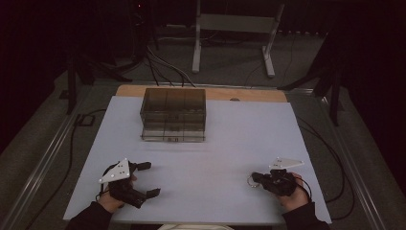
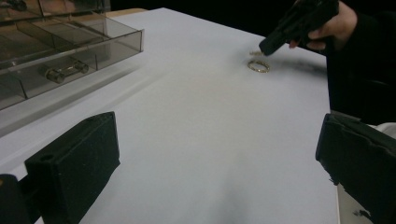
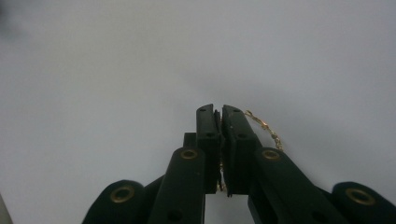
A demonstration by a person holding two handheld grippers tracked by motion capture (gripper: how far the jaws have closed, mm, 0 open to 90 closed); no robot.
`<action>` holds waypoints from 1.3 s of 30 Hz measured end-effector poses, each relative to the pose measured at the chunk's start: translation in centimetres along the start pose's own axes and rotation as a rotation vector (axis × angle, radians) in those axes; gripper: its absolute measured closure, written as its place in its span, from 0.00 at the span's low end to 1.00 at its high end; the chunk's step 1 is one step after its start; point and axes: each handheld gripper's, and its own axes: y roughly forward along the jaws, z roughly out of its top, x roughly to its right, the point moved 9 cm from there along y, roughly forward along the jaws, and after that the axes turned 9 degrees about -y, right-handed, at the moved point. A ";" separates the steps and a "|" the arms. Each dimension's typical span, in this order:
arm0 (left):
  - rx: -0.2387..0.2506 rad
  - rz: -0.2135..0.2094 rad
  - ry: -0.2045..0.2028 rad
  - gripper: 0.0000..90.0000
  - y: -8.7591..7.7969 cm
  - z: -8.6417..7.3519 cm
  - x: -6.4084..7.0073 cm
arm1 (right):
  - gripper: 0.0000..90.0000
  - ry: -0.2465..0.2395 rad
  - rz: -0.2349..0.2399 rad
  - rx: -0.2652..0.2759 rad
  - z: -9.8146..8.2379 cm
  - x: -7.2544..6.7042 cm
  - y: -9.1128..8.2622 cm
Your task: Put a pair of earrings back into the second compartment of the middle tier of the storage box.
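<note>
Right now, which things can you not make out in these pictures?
- Chain: right gripper view, most of it hidden behind the shut right hand-held gripper.
- Organizer contents: high view, too dark and small.
- Organizer: left gripper view, cut off by the left edge.

The chain (image 3: 265, 127) beside the right gripper's (image 3: 221, 111) jaws is thin, shiny gold metal. The jaws are matt black plastic with small brass rings. The table (image 1: 230, 143) under them is smooth, matt white. Far past the left gripper's (image 2: 210, 154) jaws, the box (image 1: 173, 115) is clear, smoky, glossy plastic.
</note>
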 end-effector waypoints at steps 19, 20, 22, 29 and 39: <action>0.003 0.000 -0.005 0.01 0.0 0.0 0.0 | 0.96 -0.028 0.042 0.073 4.2 -0.2 -0.3; 0.005 -0.001 -0.004 0.01 0.0 0.1 0.0 | 0.96 -0.034 0.044 0.076 4.5 -0.2 -0.1; 0.002 0.001 -0.004 0.01 0.0 0.0 -0.1 | 0.96 -0.039 0.053 0.075 4.9 -0.3 0.1; 0.004 0.002 -0.003 0.01 0.0 0.0 -0.1 | 0.96 -0.069 0.077 0.070 6.3 -0.6 1.5; 0.002 -0.001 -0.003 0.01 0.0 0.0 0.0 | 0.96 -0.113 0.097 0.075 8.8 -0.8 2.6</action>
